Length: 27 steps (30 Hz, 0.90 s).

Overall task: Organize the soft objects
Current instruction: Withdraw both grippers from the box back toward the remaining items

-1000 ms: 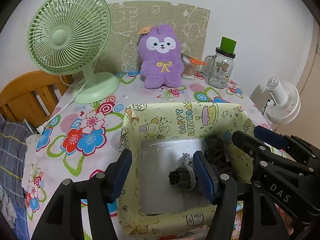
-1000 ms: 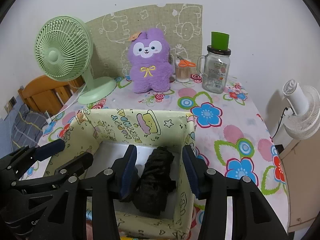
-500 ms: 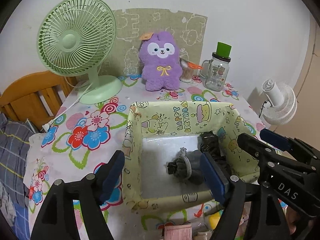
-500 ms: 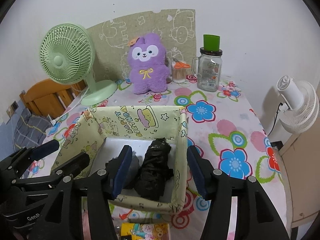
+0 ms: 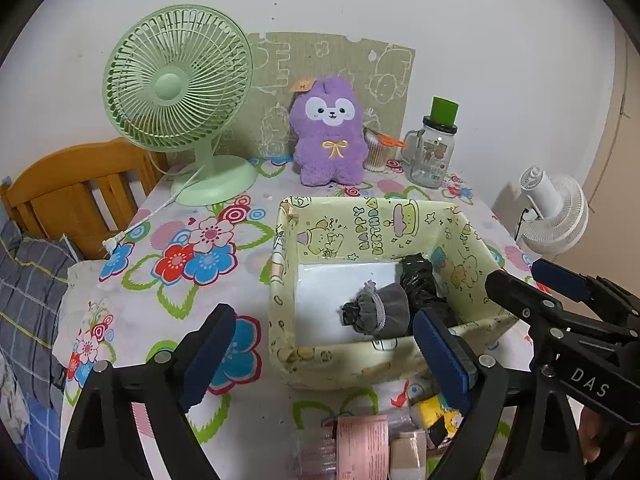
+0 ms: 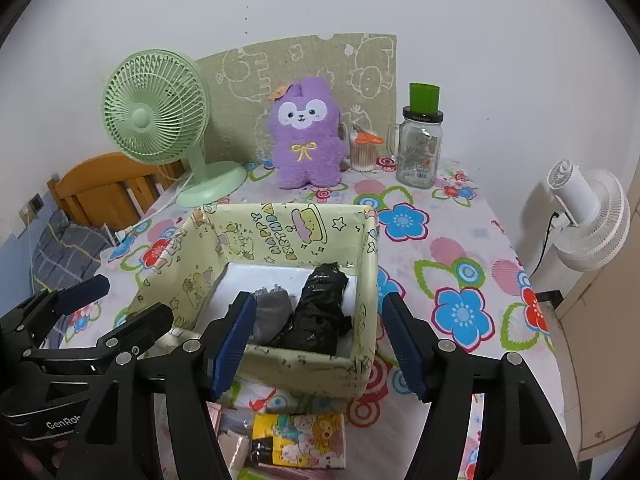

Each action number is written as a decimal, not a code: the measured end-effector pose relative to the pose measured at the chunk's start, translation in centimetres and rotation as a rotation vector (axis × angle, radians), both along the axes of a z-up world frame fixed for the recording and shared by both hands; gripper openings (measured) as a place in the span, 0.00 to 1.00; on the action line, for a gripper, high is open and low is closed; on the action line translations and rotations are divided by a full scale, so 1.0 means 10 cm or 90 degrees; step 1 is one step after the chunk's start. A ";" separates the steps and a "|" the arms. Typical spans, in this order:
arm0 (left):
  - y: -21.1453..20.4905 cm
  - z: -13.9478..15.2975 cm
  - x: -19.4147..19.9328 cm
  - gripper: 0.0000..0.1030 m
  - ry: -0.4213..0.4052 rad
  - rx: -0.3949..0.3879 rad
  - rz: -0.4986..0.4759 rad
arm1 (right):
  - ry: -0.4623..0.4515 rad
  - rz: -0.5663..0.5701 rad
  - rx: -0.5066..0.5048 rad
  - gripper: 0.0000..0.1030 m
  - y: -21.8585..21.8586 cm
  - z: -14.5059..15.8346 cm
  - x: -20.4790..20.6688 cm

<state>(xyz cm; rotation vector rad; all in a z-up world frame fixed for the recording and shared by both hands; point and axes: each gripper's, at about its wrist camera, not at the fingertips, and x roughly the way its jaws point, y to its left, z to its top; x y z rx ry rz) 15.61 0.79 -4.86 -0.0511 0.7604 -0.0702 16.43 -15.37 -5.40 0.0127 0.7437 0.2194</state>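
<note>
Desk (image 5: pixel 168 304) with floral cloth fills both views, near edge cut off by the frame. Chair (image 5: pixel 68 196) at the desk's left, only the back showing; a plaid cloth (image 5: pixel 24 300) beside it, partly out of frame. Green fan (image 5: pixel 178 92) at back left; white fan (image 6: pixel 588 220) off the desk's right side, its base hidden. Box (image 5: pixel 280 292) with yellow cartoon wrap sits mid-desk, open top; its near wall hides the lower part of what lies inside. Purple plush (image 5: pixel 328 132) stands upright at the back against a patterned board (image 5: pixel 348 60). Glass jar (image 6: pixel 419 148) with green cap right of the plush, and a small cup (image 6: pixel 364 152) between them, contents too small to tell. Left tool (image 5: pixel 320 356) jaws opening, spread wide, nothing between them, over the box's near-left corner. Right tool (image 6: pixel 320 340) jaws opening, pads clear of everything, over the box's near-right part. Inside the box, black bundle (image 6: pixel 320 312) lies along the right wall, grey sock roll (image 5: pixel 380 312) just beside it on the left, touching. Small packets (image 6: pixel 298 440) at the desk's near edge, half hidden behind the tools, print unreadable.
</note>
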 end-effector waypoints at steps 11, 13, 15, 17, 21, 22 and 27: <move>0.03 0.07 -0.27 0.96 -0.025 -0.001 0.000 | -0.019 -0.003 0.015 0.75 -0.06 0.09 -0.26; 0.05 0.09 -0.31 0.97 -0.025 -0.011 -0.002 | -0.025 -0.002 0.020 0.76 -0.07 0.12 -0.32; 0.06 0.10 -0.36 0.97 -0.031 -0.013 0.003 | -0.034 -0.002 0.023 0.79 -0.09 0.16 -0.39; 0.08 0.12 -0.39 0.98 -0.035 -0.010 0.010 | -0.043 0.002 0.028 0.86 -0.10 0.20 -0.45; 0.06 0.15 -0.49 0.98 -0.042 -0.004 0.011 | -0.065 0.011 0.025 0.89 -0.08 0.27 -0.58; 0.06 0.16 -0.51 0.98 -0.046 0.000 0.013 | -0.068 0.011 0.024 0.89 -0.07 0.28 -0.60; 0.05 0.20 -0.61 1.00 -0.059 0.002 0.012 | -0.079 0.014 0.028 0.89 -0.08 0.33 -0.71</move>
